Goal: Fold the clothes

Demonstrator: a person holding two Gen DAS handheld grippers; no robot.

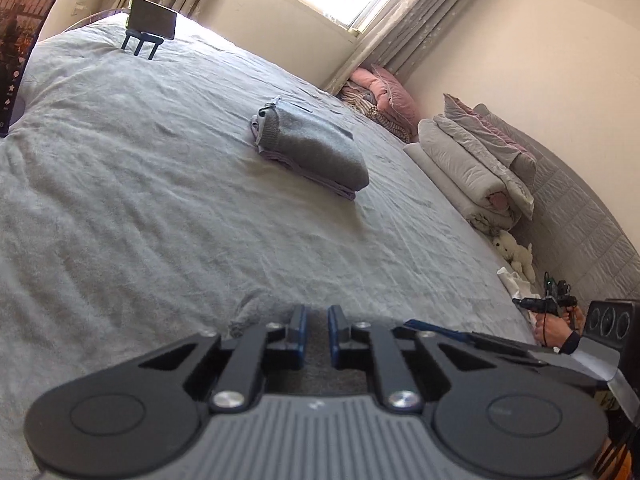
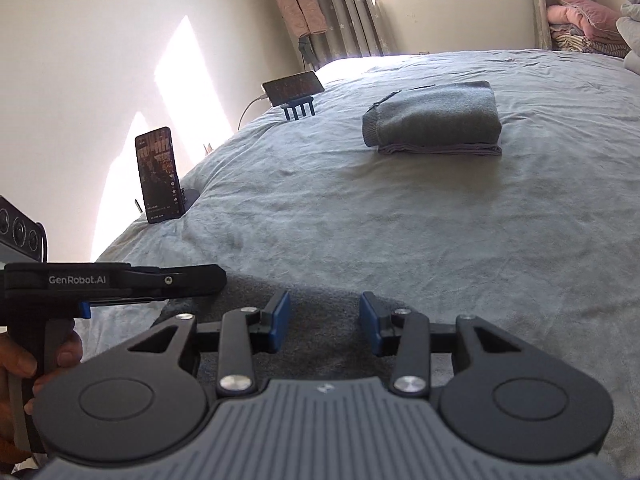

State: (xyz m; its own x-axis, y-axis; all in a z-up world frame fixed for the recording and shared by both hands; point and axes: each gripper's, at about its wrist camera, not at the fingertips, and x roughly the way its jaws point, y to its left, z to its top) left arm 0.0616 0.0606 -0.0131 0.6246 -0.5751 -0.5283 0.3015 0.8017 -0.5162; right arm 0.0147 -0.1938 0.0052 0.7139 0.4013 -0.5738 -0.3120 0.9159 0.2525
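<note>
The wide bed under a wrinkled pale grey-blue cover [image 2: 400, 220] fills both views and serves as the folding surface. Stacked grey and pink quilts and pillows [image 1: 476, 160] sit against the headboard side, likely kept clear of the working area. Near the bed's middle lies the folded stack of clothes [image 2: 434, 118], a grey knit garment squared on top of a lilac one: it already lies as the task wants. Two dark phones on stands [image 2: 158, 176] face the bed, apparently to watch it. The left gripper [image 1: 317, 314] has its jaws nearly together on nothing; the right gripper [image 2: 325, 306] holds its jaws apart, empty, both well short of the stack.
</note>
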